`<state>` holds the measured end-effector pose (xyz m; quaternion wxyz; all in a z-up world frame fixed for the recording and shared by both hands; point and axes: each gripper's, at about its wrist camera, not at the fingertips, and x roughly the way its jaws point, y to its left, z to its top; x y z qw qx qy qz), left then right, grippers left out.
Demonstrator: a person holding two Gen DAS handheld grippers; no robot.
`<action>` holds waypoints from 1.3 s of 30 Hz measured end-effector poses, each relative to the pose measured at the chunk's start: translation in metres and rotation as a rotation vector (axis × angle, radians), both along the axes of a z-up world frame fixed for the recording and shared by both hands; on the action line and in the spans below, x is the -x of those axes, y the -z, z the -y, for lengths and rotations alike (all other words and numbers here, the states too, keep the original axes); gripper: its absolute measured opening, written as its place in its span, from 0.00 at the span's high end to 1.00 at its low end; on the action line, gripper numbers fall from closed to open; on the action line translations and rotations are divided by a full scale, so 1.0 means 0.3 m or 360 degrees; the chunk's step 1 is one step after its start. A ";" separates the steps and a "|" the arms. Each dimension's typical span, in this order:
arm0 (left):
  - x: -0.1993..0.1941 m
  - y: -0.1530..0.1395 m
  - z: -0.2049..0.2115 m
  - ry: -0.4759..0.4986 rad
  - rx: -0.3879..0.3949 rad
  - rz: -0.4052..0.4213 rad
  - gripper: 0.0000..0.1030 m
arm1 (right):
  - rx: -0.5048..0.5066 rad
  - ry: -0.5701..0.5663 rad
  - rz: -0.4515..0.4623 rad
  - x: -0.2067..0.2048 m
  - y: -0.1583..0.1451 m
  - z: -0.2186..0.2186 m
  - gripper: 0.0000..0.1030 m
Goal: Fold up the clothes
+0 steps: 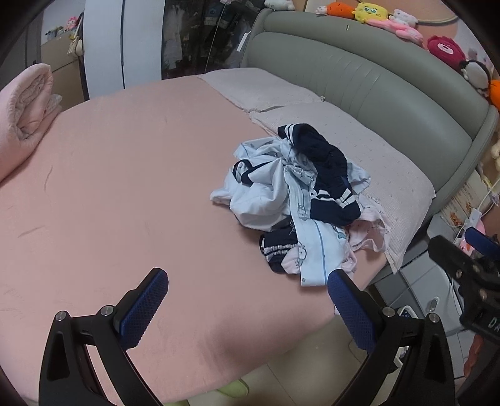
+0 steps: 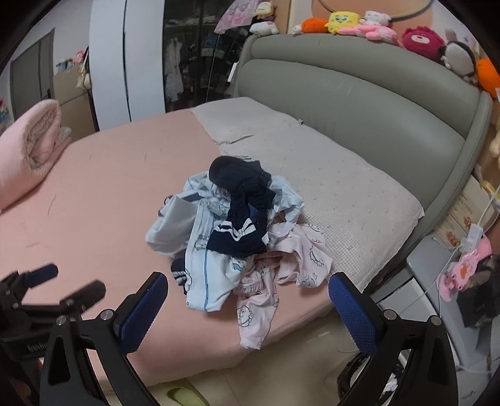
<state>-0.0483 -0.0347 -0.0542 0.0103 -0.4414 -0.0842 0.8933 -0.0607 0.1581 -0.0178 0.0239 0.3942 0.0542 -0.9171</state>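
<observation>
Clothes pile (image 1: 300, 200) sits unfolded on the pink bed (image 1: 125, 187), near the headboard-side edge, partly on the grey pillow (image 1: 375, 162). Mixed items: light blue printed garment (image 2: 206, 265), navy striped piece (image 2: 240, 215), pale pink printed garment (image 2: 281, 265) hanging over the bed edge. Left gripper (image 1: 247, 287) hovers above the bed just short of the pile, jaws wide, nothing held. Right gripper (image 2: 247, 290) also near the pile, jaws wide, empty. Rolled pink blanket (image 1: 28, 103) at the far corner. Plush toys (image 2: 375, 25) line the grey headboard (image 2: 359, 100).
</observation>
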 end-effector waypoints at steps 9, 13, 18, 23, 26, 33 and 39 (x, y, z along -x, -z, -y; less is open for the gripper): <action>0.024 0.040 -0.020 0.0060 0.0054 -0.0081 0.00 | -0.0001 -0.0147 -0.0041 0.005 0.062 0.059 0.00; 0.043 0.073 0.009 0.0033 -0.0030 -0.0087 0.00 | 0.0090 -0.0191 0.0043 0.032 0.119 0.060 0.00; 0.076 0.123 0.015 0.0010 -0.0027 -0.0087 0.00 | 0.0139 -0.0128 0.0017 0.059 0.178 0.023 0.00; 0.122 0.197 -0.002 0.0030 0.0085 -0.0056 0.00 | 0.0191 -0.0057 -0.0041 0.089 0.244 -0.042 0.00; 0.156 0.236 0.016 0.0027 0.0007 -0.0065 0.00 | 0.0266 -0.0037 -0.0092 0.096 0.278 -0.081 0.00; 0.243 0.228 0.038 0.0101 0.0154 -0.0240 0.00 | 0.0201 -0.0041 -0.0253 0.147 0.261 -0.107 0.00; 0.337 0.215 0.051 0.0232 0.0078 -0.0230 0.00 | 0.0075 -0.0160 -0.0254 0.244 0.222 -0.069 0.00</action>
